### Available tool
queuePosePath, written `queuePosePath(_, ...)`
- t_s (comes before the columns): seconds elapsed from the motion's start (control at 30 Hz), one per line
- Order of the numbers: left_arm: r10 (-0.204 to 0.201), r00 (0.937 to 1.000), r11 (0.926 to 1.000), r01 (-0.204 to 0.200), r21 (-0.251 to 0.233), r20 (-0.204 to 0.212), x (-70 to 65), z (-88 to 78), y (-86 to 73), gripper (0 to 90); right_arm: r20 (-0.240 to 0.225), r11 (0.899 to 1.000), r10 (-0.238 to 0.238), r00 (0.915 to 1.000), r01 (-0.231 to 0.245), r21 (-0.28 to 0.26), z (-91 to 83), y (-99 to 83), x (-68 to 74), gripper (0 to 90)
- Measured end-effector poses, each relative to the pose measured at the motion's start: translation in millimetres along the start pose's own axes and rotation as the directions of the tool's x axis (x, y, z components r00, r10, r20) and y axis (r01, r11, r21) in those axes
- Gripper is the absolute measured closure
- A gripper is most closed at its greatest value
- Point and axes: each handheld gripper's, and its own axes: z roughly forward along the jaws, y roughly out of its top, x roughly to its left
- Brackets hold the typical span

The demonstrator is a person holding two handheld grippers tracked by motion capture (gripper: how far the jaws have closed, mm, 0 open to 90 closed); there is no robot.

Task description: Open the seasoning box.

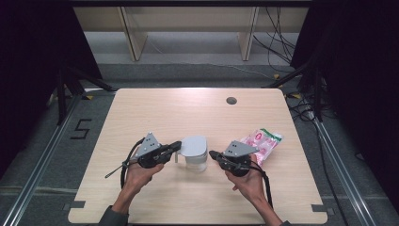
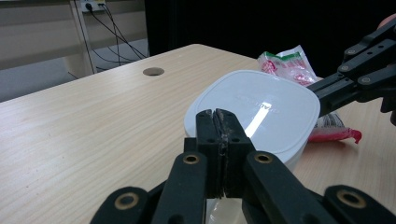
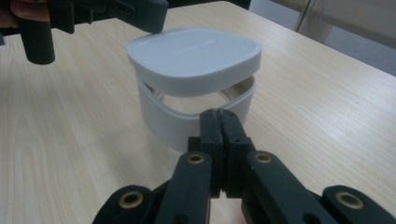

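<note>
Two grippers flank a white lidded container (image 1: 195,153) mid-surface: left gripper (image 1: 176,145) with jaws pressed together right at its lid edge, right gripper (image 1: 212,154) with jaws together too, just beside it. Pink packet (image 1: 261,142) sits farther right.

White rounded-square lidded plastic container (image 1: 194,152) on light wooden table (image 1: 155,113), near front centre. Left gripper (image 1: 176,146) just left of container, tips at lid edge. Right gripper (image 1: 212,154) just right of container. Pink-and-white plastic packet (image 1: 263,142) right of container, behind right gripper. Round cable hole (image 1: 231,100) far behind, toward table's back edge.
</note>
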Motion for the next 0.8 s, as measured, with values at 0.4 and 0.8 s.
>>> queuePosePath(0.4, 0.002, 0.9999, 0.9999, -0.002, -0.011, 0.013, 1.1, 0.5, -0.7, 88.0, -0.028, 1.0, 0.009, 0.9996, -0.008, 0.004, 1.6, 5.4, 0.7, 90.0)
queuePosePath(0.8, -0.05, 0.9987, 0.9987, 0.05, 0.004, 0.009, 6.2, -7.7, -3.2, 58.0, -0.022, 1.0, -0.017, 0.9996, 0.017, 0.003, 3.7, 12.4, 3.4, 90.0)
